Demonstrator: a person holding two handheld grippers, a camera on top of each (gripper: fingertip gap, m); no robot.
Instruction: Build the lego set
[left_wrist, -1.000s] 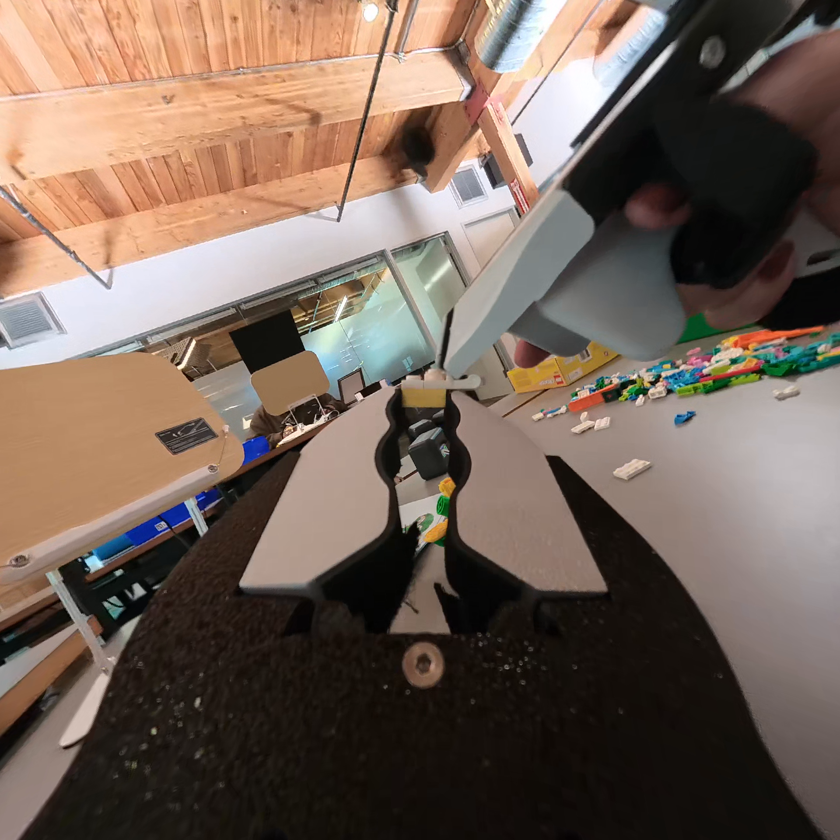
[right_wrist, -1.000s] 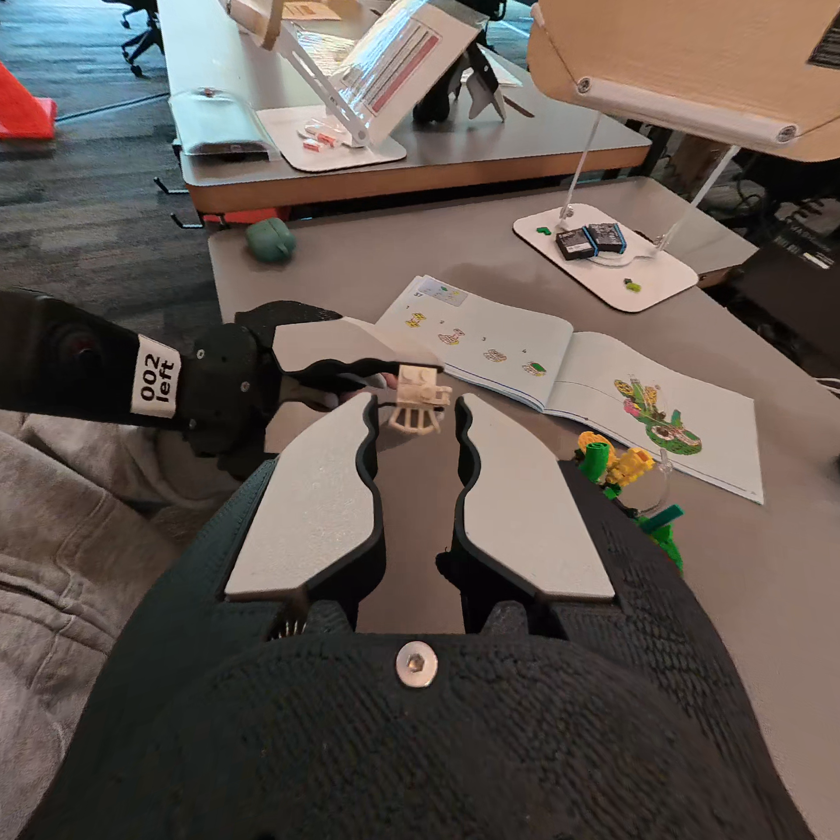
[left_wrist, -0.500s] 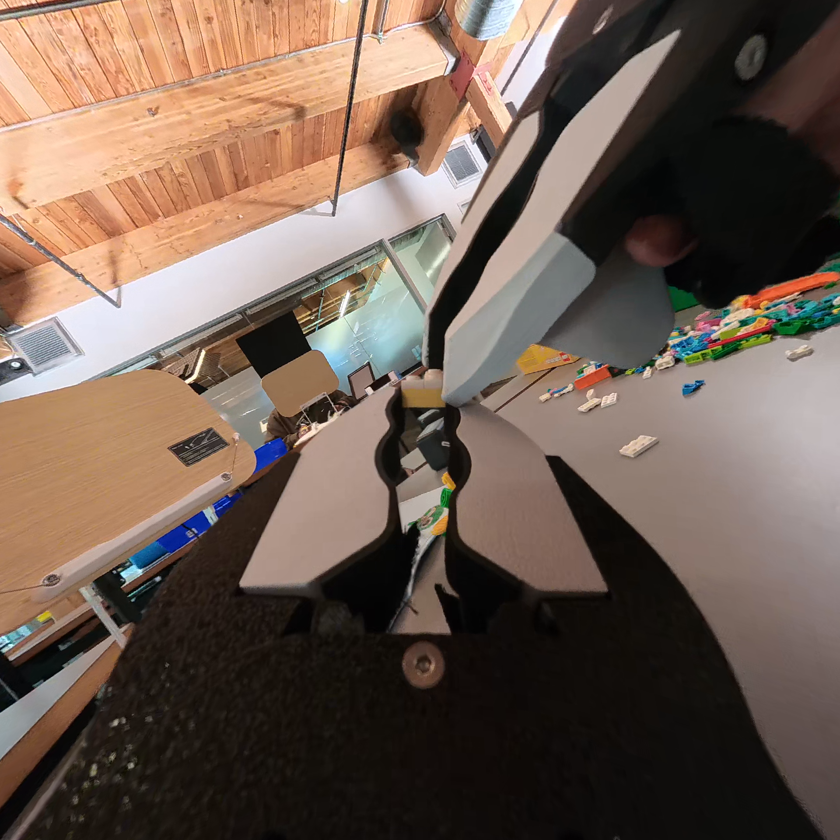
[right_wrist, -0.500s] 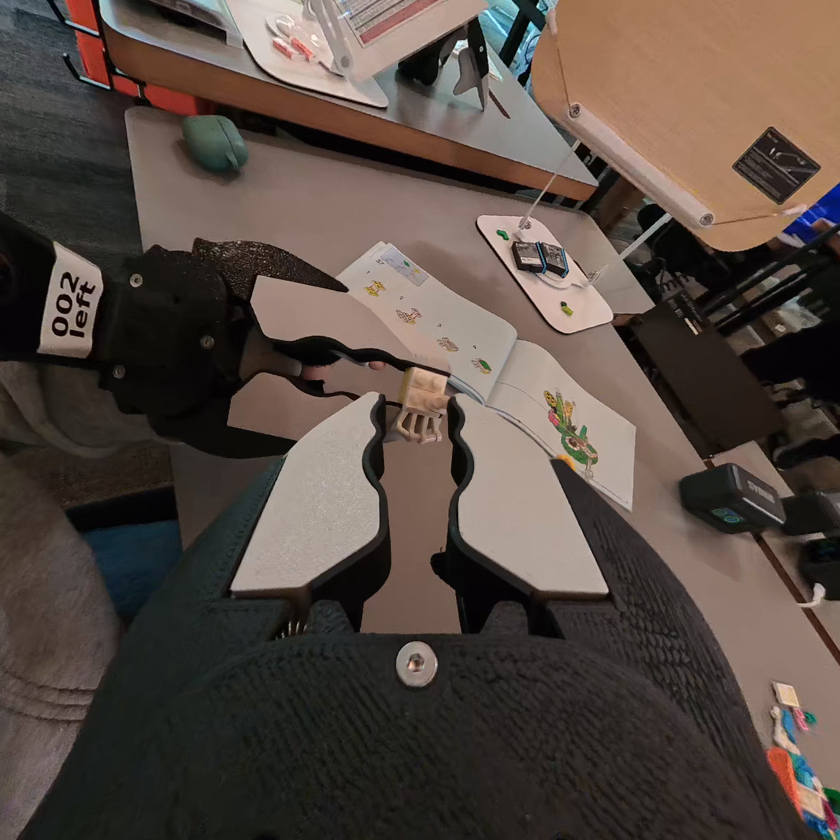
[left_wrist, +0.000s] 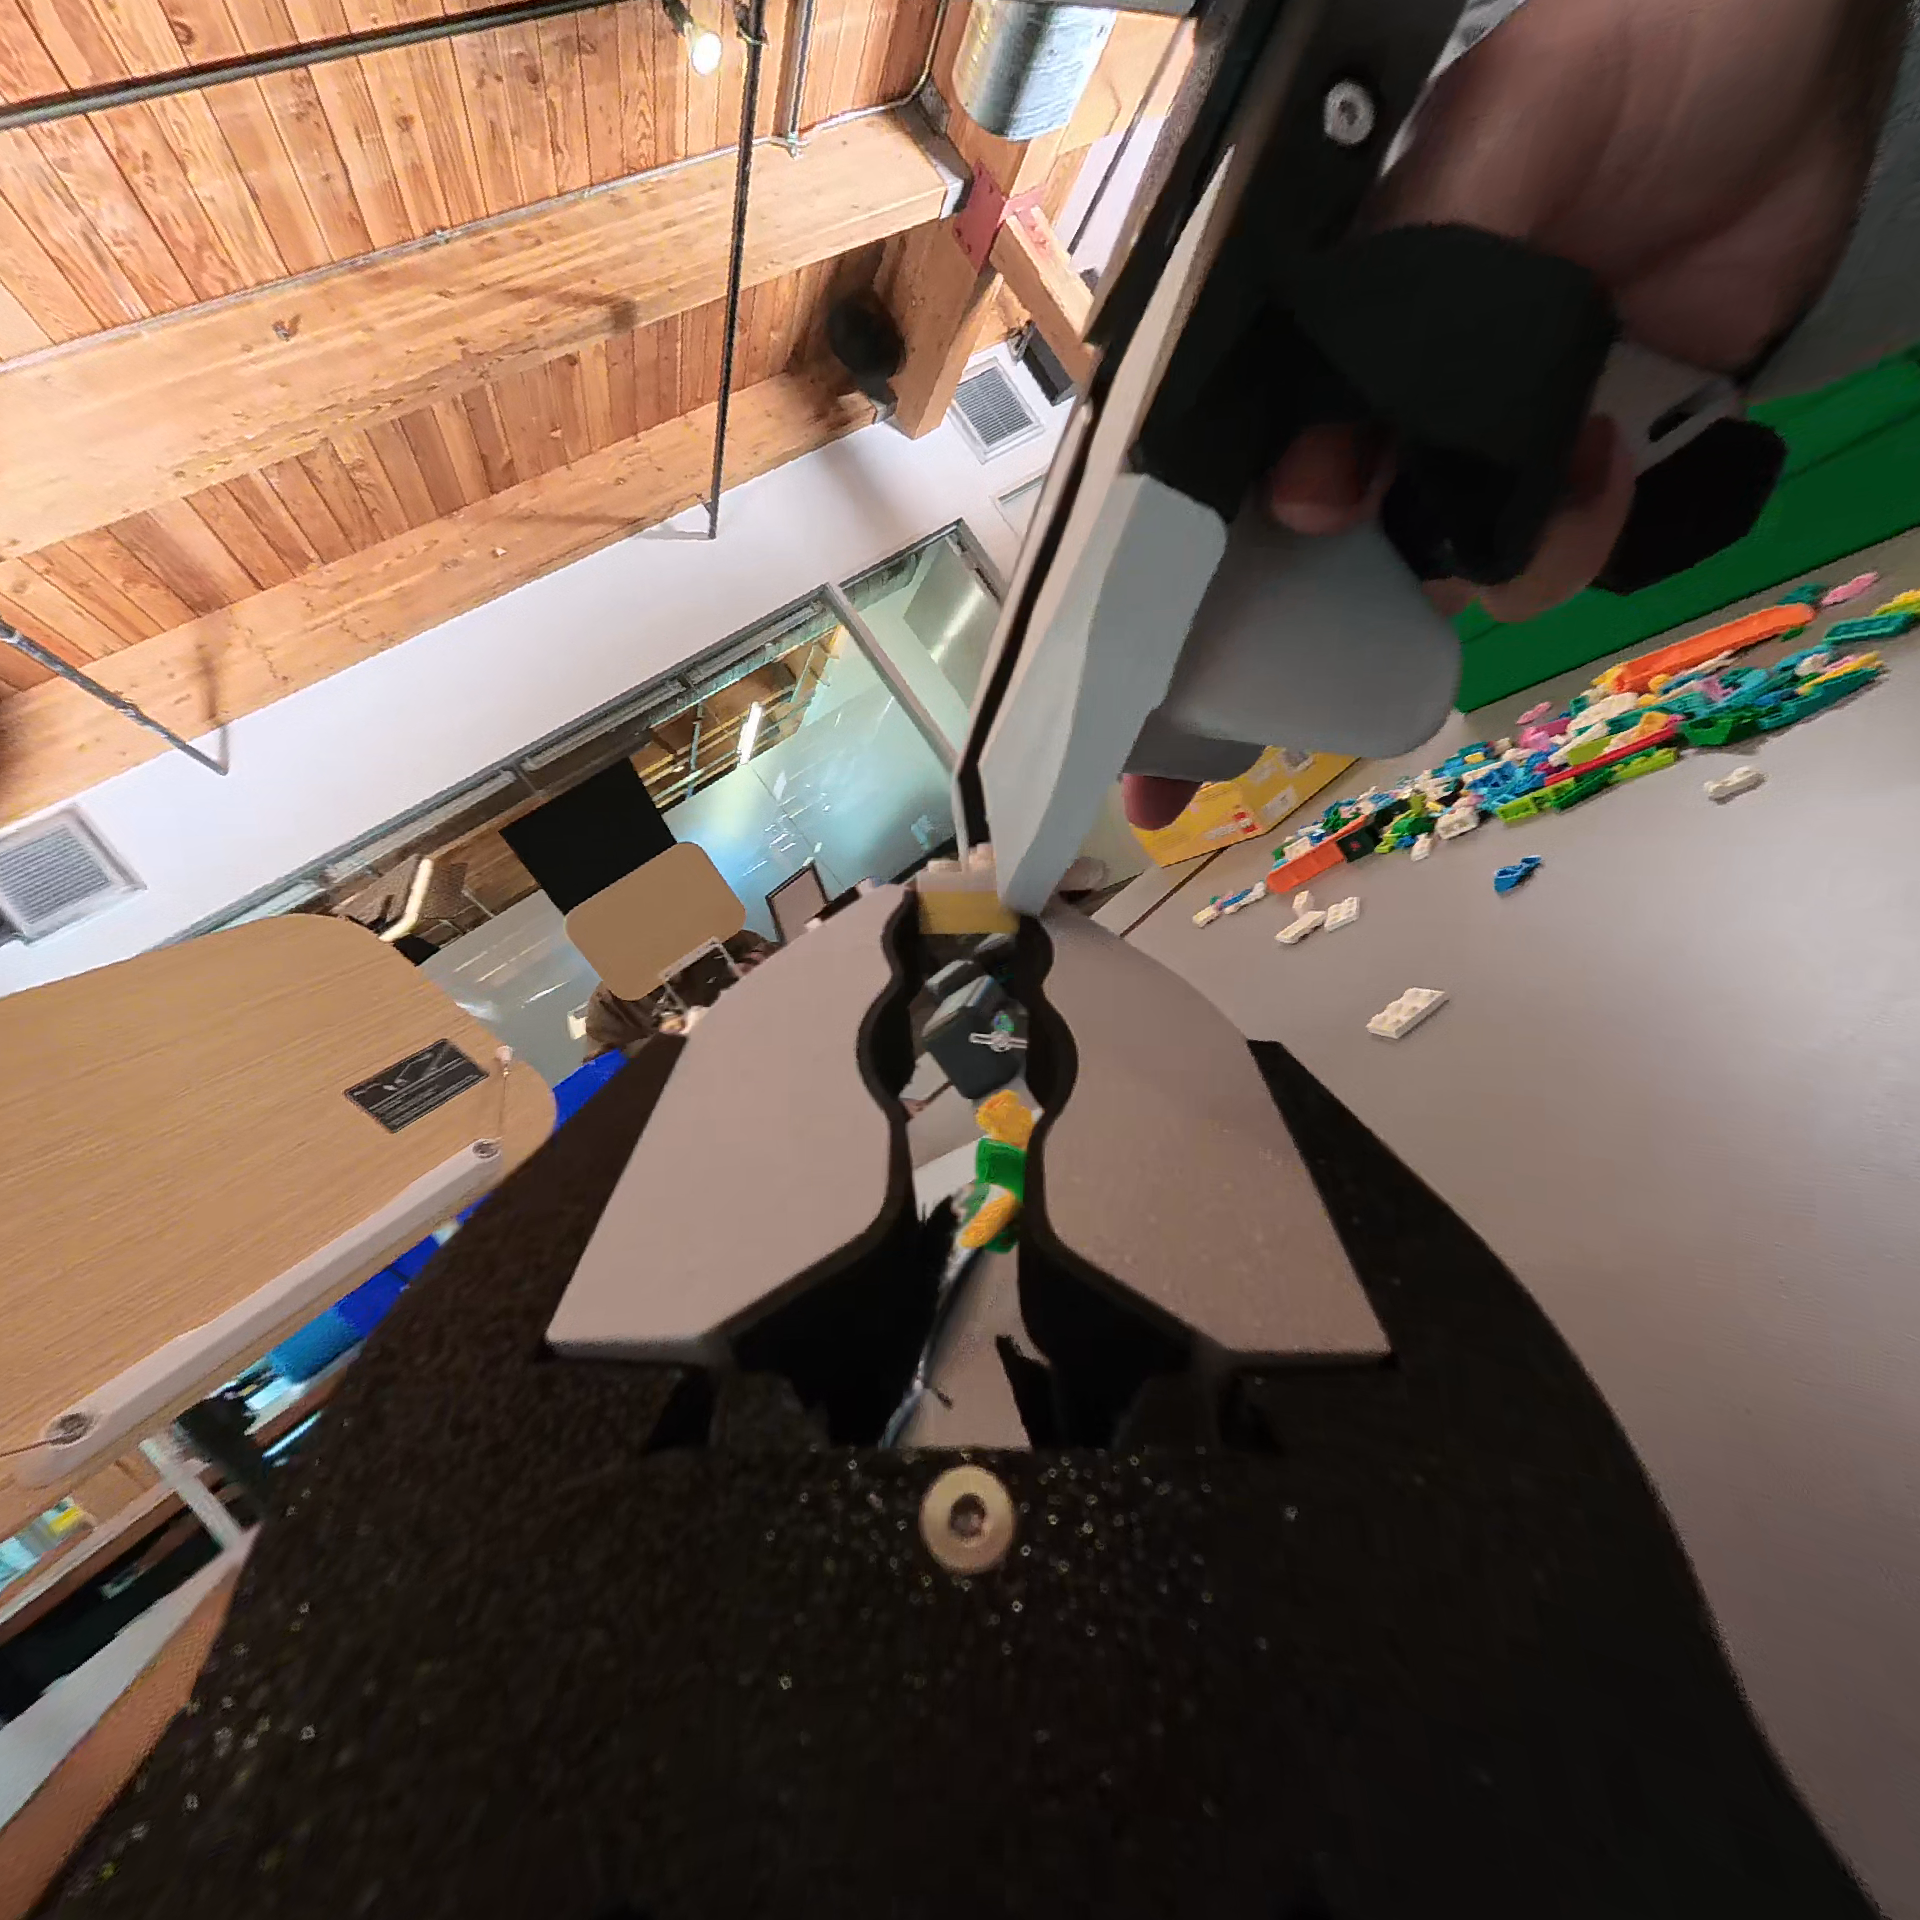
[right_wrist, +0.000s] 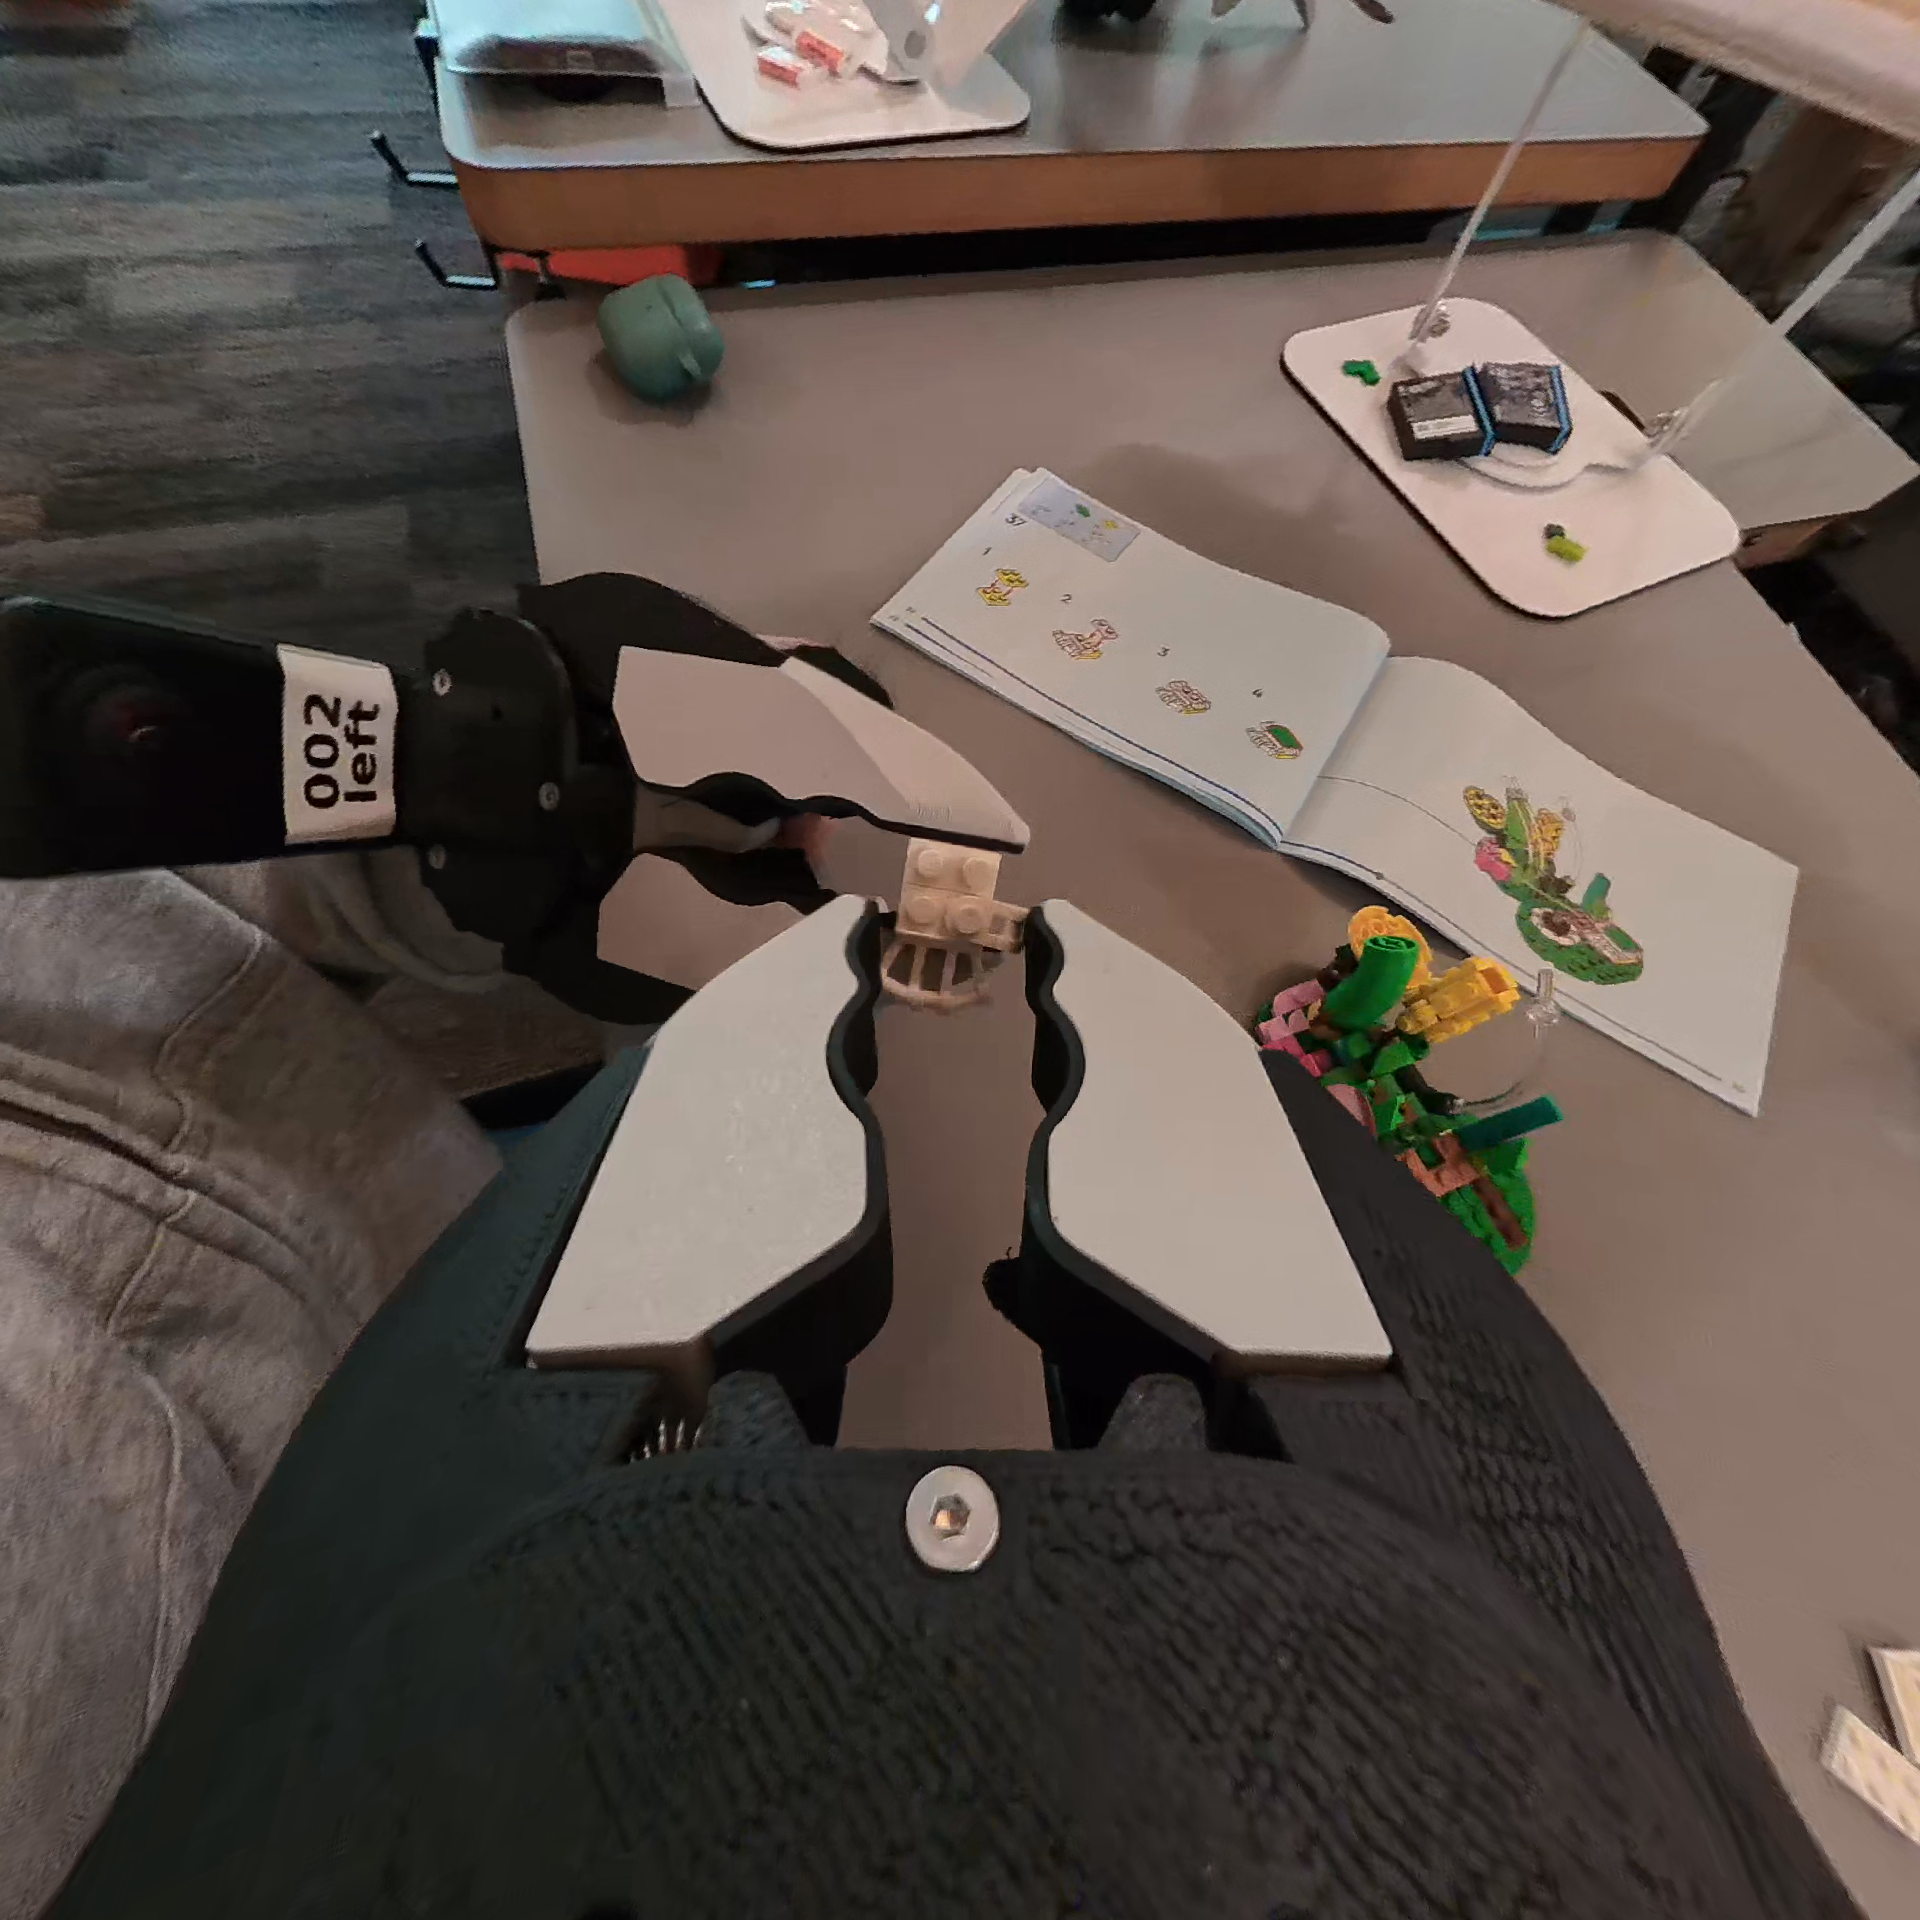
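A small cream brick assembly (right_wrist: 943, 914) is being held above the grey counter (right_wrist: 935, 457), between the two tools. In the right wrist view it is being pinched at the tips of the left tool (right_wrist: 966, 847), which is reaching in from the left with its fingers pressed onto the upper plate. The right tool (right_wrist: 948, 920) is being held with its fingers spread only narrowly, their tips lying at either side of the assembly's lower, ribbed part; whether they are gripping it cannot be told from this view.

In the left wrist view the same piece (left_wrist: 961, 899) is being seen end-on as a tan and white block clamped at the tips of the left tool (left_wrist: 968, 920), and the right tool (left_wrist: 1013, 873) is being shown coming down from above, one grey finger touching the block, with a hand (left_wrist: 1621, 239) wrapped around its body.

Only the right wrist view is showing the open instruction booklet (right_wrist: 1299, 748) lying on the counter and the full green, yellow and pink flower model (right_wrist: 1403, 1070) standing just beside the right tool; a sliver of it is being glimpsed between the left tool's fingers. Only the left wrist view is showing the heap of loose coloured bricks (left_wrist: 1621, 748) spread well off on the counter, with a white plate (left_wrist: 1405, 1010) lying apart from it.
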